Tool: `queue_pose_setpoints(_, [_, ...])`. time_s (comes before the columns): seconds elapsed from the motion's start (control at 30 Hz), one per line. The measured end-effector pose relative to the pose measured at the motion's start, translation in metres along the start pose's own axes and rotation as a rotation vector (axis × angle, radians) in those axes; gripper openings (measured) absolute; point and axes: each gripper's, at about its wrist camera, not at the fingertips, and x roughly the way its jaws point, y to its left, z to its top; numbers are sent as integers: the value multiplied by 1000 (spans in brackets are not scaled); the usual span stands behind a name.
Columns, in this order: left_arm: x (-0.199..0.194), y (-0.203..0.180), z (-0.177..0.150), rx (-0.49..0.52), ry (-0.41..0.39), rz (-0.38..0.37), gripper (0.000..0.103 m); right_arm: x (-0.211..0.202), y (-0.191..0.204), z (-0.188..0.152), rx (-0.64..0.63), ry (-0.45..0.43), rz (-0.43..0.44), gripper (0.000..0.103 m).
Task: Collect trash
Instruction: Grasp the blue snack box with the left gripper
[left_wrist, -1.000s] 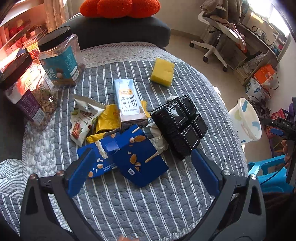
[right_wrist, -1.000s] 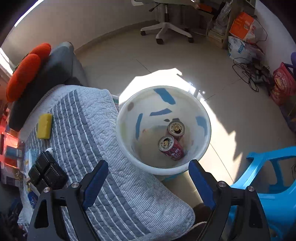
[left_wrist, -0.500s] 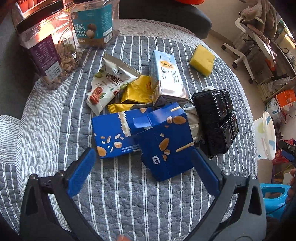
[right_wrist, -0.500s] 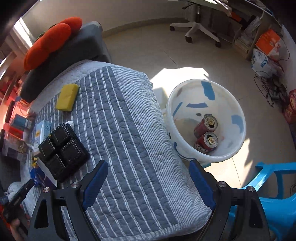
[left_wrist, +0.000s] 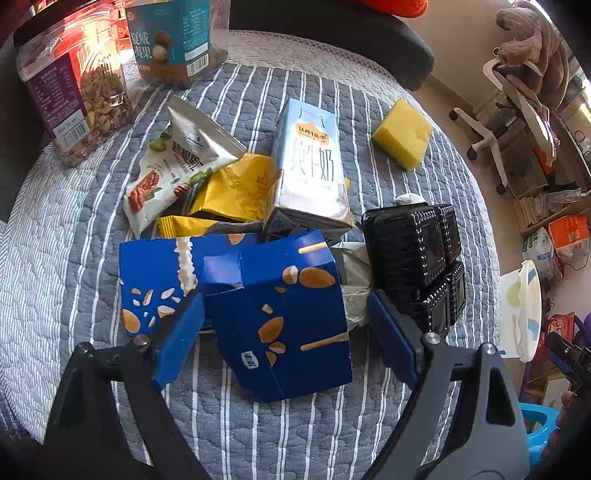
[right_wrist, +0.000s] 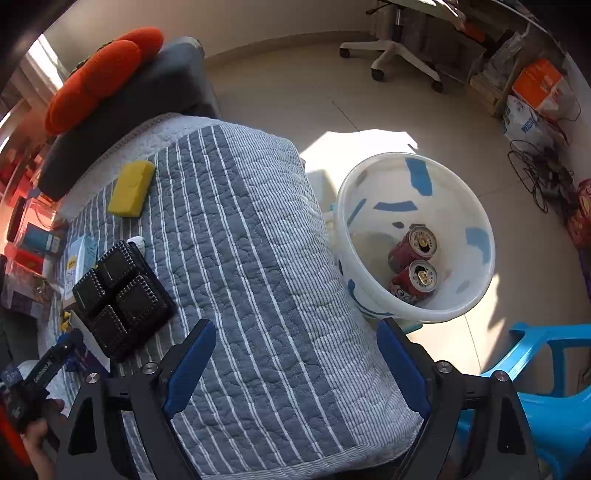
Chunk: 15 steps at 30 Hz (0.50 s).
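A torn blue snack box (left_wrist: 280, 317) lies on the striped quilt (left_wrist: 92, 229), between the fingers of my left gripper (left_wrist: 286, 332). Its jaws are closing; the left pad is at the box's edge and the right pad stands clear of it. Behind the box lie a flattened blue box (left_wrist: 155, 288), a milk carton (left_wrist: 310, 173), a white nut packet (left_wrist: 173, 173), a yellow wrapper (left_wrist: 232, 188) and a black plastic tray (left_wrist: 410, 251). My right gripper (right_wrist: 295, 354) hangs open over bare quilt (right_wrist: 240, 221), nothing between its fingers. The white bin (right_wrist: 476, 295) holds two red cans (right_wrist: 413, 245).
Two nut jars (left_wrist: 74, 85) stand at the table's back left and a yellow sponge (left_wrist: 402, 133) at the back right. A blue plastic chair (right_wrist: 546, 387) is beside the bin. A dark seat with an orange cushion (right_wrist: 99, 77) and an office chair (right_wrist: 399, 62) stand beyond.
My left gripper has come down and rolled closer over the blue box, and its jaws have narrowed around it. My right gripper swung from above the bin to above the quilt, then held.
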Motion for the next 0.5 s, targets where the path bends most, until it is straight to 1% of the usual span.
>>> queue_pose_setpoints(0.07, [2, 0, 1, 0, -6, 2, 81, 0, -2, 0, 2, 1, -3, 90])
queue_pose_setpoints(0.1, [1, -2, 1, 13, -13, -2, 75, 0, -2, 0, 1, 3, -4, 90])
queue_pose_setpoints(0.13, [1, -3, 2, 26, -11, -8, 72, 1, -2, -1, -2, 4, -6, 90])
queue_pose_setpoints(0.33, [-4, -3, 3, 75, 15, -47, 68, 5, 11, -3, -34, 16, -4, 90])
queue_pose_setpoints(0.4, [-13, 1, 4, 80, 6, -63, 68, 6, 21, -2, -50, 19, 11, 90])
queue_pose_setpoints(0.5, [-33, 7, 6, 106, -27, -71, 68, 7, 42, 1, -82, 20, 34, 90])
